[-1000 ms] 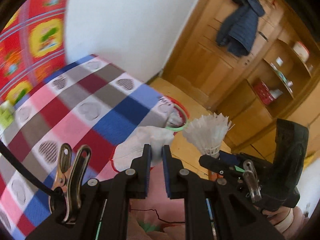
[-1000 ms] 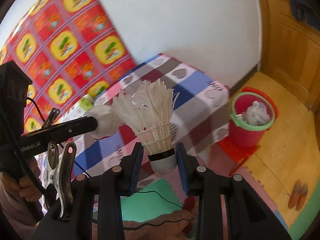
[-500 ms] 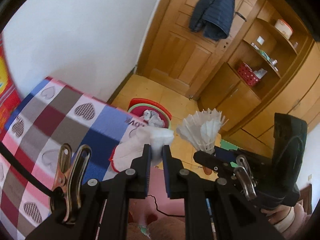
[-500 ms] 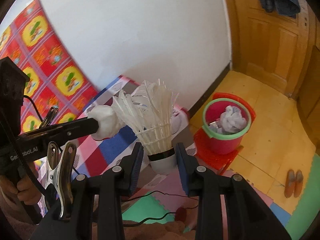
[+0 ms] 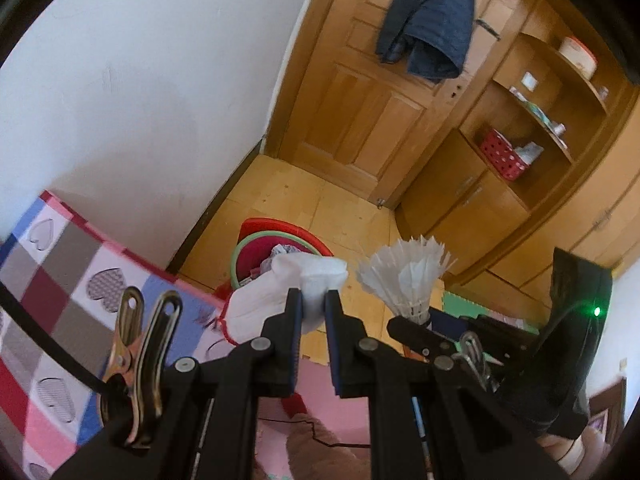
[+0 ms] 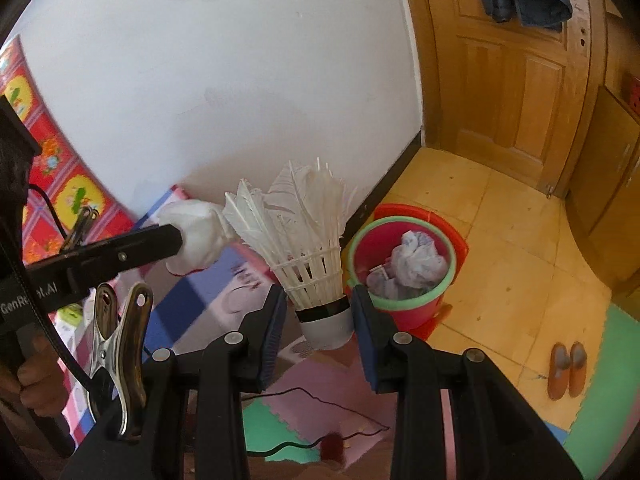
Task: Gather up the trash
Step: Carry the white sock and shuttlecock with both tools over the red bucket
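- While the left gripper (image 5: pixel 313 306) pinches a white crumpled tissue (image 5: pixel 308 276) tight between its pads, the right gripper (image 6: pixel 318 312) clamps the white cork base of a feather shuttlecock (image 6: pixel 298 240), feathers pointing up.
- Each gripper shows in the other's view, the two side by side with tissue and shuttlecock close together; the person's fingers (image 6: pixel 30 376) on the left handle are cut off at the frame edge.
- Much of the tissue's lower end sits behind the left pads, and the tissue blocks part of the bucket in the left view.
- Below and beyond both grippers stands a red bucket (image 6: pixel 400 312) with a green rim, on a red tray on the wooden floor (image 6: pixel 500 240), near the corner of a checked cloth with hearts (image 5: pixel 52 264).
- Inside the bucket lies crumpled whitish trash (image 6: pixel 416 260); what else is under it is hard to make out.
- Farther off are a wooden door (image 5: pixel 372 92) with a dark jacket (image 5: pixel 432 24) hung on it, shelves (image 5: pixel 532 108) with small blurred items, and a pair of slippers (image 6: pixel 566 368).
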A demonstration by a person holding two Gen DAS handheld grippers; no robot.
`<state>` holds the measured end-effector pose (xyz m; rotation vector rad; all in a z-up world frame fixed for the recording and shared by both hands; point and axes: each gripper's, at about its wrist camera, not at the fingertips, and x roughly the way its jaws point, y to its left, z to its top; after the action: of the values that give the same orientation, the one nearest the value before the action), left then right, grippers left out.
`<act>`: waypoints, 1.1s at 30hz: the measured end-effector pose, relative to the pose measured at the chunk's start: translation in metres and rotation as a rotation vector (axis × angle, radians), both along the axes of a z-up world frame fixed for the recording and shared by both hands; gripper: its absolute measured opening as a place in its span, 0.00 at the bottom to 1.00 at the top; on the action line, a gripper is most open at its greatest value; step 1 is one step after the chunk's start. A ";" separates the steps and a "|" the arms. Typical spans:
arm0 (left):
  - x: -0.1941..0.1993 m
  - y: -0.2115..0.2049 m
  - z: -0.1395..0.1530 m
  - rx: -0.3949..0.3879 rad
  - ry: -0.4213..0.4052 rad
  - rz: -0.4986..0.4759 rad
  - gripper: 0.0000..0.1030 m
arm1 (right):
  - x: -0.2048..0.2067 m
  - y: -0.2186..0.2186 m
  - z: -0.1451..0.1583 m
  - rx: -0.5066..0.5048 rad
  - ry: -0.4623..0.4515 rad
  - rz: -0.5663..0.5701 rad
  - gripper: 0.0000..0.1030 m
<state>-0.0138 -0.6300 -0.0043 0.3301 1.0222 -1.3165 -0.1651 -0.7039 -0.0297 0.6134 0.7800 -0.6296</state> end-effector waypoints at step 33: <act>0.005 -0.185 -0.157 0.213 0.012 0.256 0.13 | 0.032 -0.201 -0.181 0.172 0.168 0.251 0.34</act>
<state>-0.0089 -0.8151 -0.1609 0.3396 1.1768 -0.9838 -0.1333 -0.9049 -0.2108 0.6125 1.0578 -0.3881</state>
